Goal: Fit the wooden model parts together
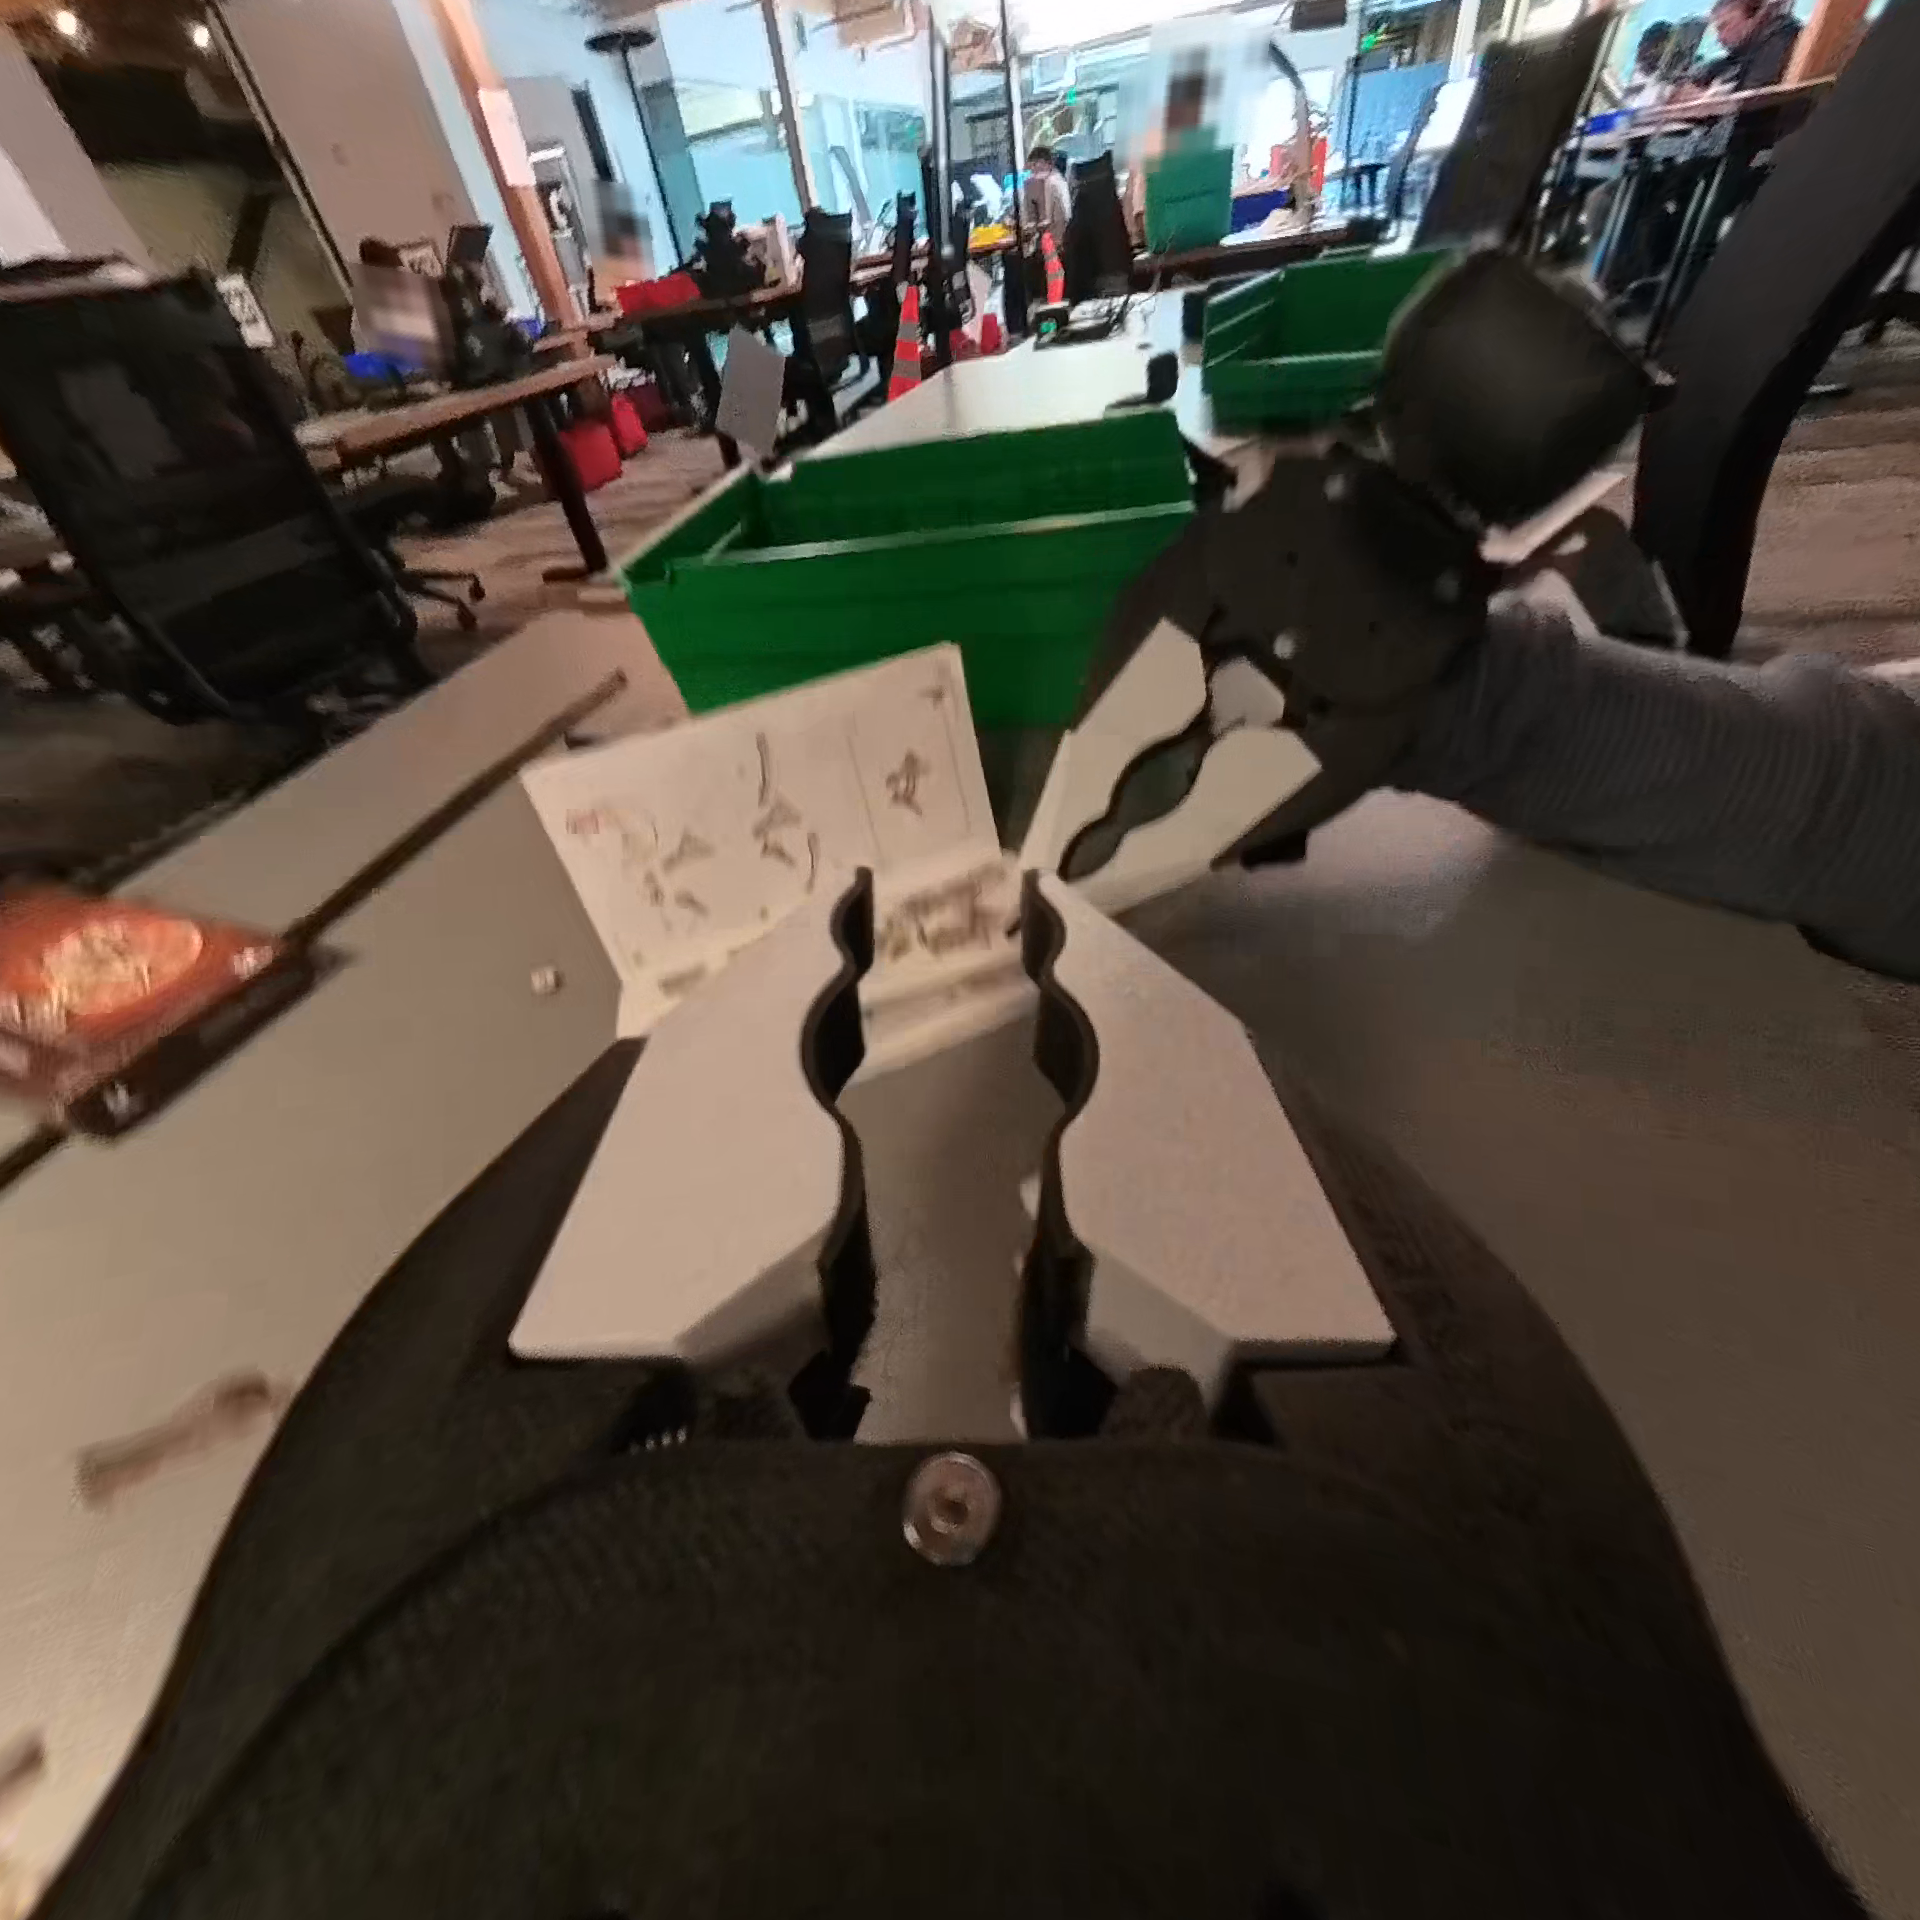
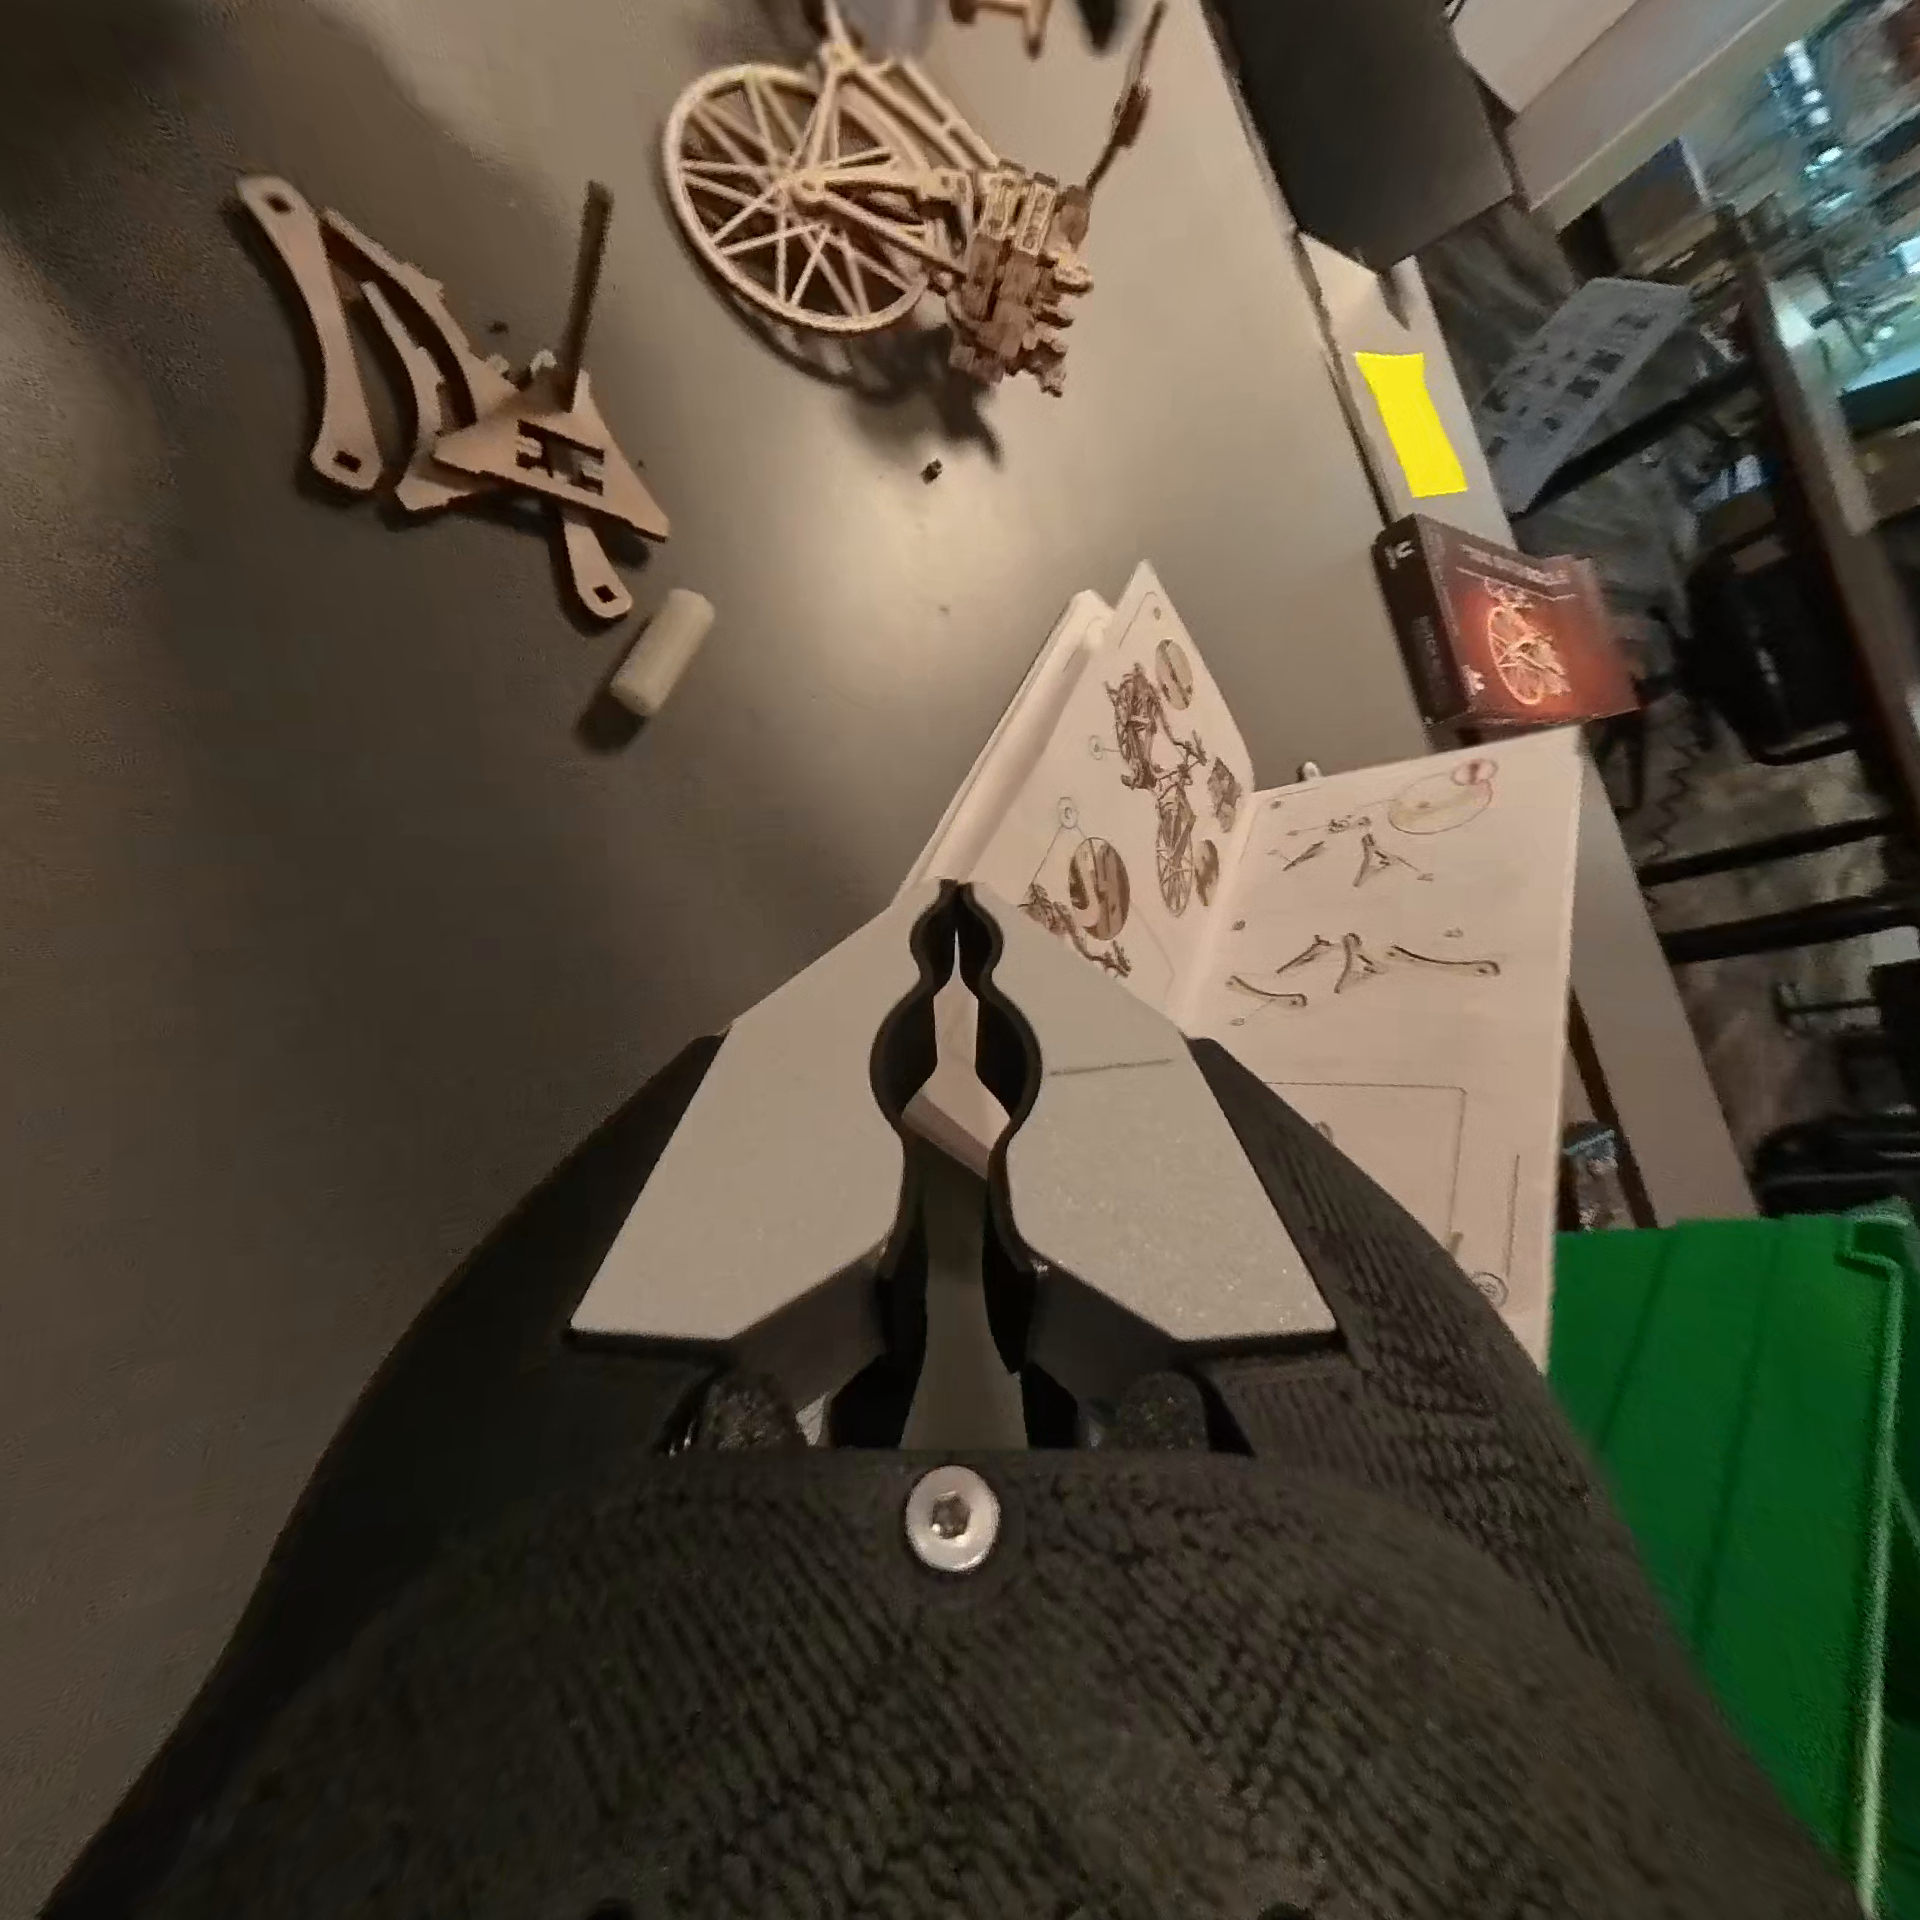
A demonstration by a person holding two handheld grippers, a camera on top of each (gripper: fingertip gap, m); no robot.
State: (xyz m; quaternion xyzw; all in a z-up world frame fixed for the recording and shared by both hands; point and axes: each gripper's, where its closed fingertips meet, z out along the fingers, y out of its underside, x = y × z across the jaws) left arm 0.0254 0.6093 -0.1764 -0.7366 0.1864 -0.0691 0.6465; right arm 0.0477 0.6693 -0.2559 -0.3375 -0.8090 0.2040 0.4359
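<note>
Left tool (image 1: 945, 914) is nearest in its own view: released, jaws apart, nothing between them, held above the grey bench (image 1: 1455, 1143) with the open instruction booklet (image 1: 769, 821) just beyond its tips. Right tool (image 2: 956, 894) is clenched, tips touching, nothing gripped; it hangs over the booklet's near edge. Beyond the booklet on the bench lies a loose pile of flat wooden parts (image 2: 457, 416), curved strips under a triangular plate. Just beside that pile, on the booklet's side, lies a short pale cylinder (image 2: 663, 650). Farther beyond the booklet rests a partly built wooden bicycle model (image 2: 873, 208) on its side. A green bin (image 1: 914, 561) stands behind the booklet; a dark product box (image 2: 1507, 634) sits beside it at the bench edge.
</note>
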